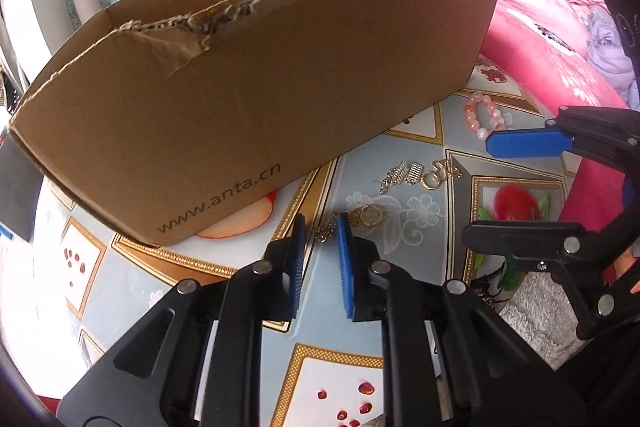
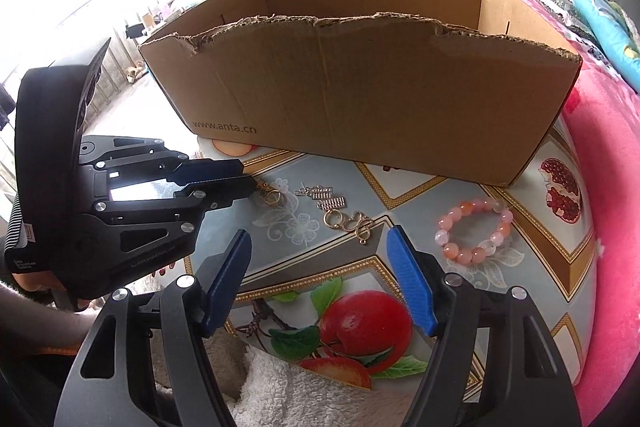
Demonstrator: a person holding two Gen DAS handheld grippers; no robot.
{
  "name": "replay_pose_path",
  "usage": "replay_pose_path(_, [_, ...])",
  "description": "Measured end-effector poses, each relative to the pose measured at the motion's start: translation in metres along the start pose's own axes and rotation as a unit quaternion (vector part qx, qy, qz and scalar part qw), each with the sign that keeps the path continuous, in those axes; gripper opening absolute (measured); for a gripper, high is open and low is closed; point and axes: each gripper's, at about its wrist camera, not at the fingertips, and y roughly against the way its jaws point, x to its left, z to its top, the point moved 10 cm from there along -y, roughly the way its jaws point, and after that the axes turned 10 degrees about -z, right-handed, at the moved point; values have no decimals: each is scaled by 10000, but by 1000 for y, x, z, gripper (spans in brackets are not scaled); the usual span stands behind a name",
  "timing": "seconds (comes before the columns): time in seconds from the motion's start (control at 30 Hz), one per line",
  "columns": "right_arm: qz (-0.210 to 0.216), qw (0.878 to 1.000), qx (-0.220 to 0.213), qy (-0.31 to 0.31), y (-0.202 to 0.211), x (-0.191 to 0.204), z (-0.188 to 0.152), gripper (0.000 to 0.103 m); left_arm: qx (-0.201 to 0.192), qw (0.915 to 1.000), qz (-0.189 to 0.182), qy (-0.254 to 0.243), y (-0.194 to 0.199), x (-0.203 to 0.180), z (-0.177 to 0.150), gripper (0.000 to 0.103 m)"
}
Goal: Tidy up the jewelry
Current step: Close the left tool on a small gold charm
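Two grippers are working: my left gripper [image 1: 320,231] has its jaws nearly clenched around the gold chain piece [image 1: 366,215] on the bench [image 2: 400,187] by the box [image 2: 360,99]; I cannot tell if they grip. My right gripper [image 2: 320,247] hovers released. Thin links could slip out.

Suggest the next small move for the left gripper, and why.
Probably lift and carry toward the cardboard box. The left gripper has nearly closed at the gold chain piece on the table, though a firm pinch isn't clear; the right gripper hangs open, empty.
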Motion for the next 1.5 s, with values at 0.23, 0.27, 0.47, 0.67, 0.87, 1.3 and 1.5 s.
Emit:
replay_pose_path(0.23, [5,10000,-18,-61,-1,-2,5,69,-52,9999,-100,113,9,7,-6,4])
replay_pose_path(0.27, [9,10000,-23,-62,-1,-2,5,69,-63,9998,-114,155,9,7,-6,4])
replay_pose_path(0.47, [19,10000,-65,-71,1,-2,6,69,-257,9978,-211,573,25,20,-10,0])
replay_pose_path(0.67, [62,9999,-97,-35,3,-1,5,58,-453,9957,-185,783,44,29,-11,0])
replay_pose_path(0.87, [-7,10000,-36,39,-1,-6,5,41,-494,9948,-136,881,47,36,-15,0])
replay_pose_path(1.3, [302,9987,80,402,-17,-8,14,33,-338,9942,-267,983,30,33,-25,0])
replay_pose_path(1.5, [574,9975,375,150,-25,-13,7,33,-338,9943,-272,978,31,33,-25,0])
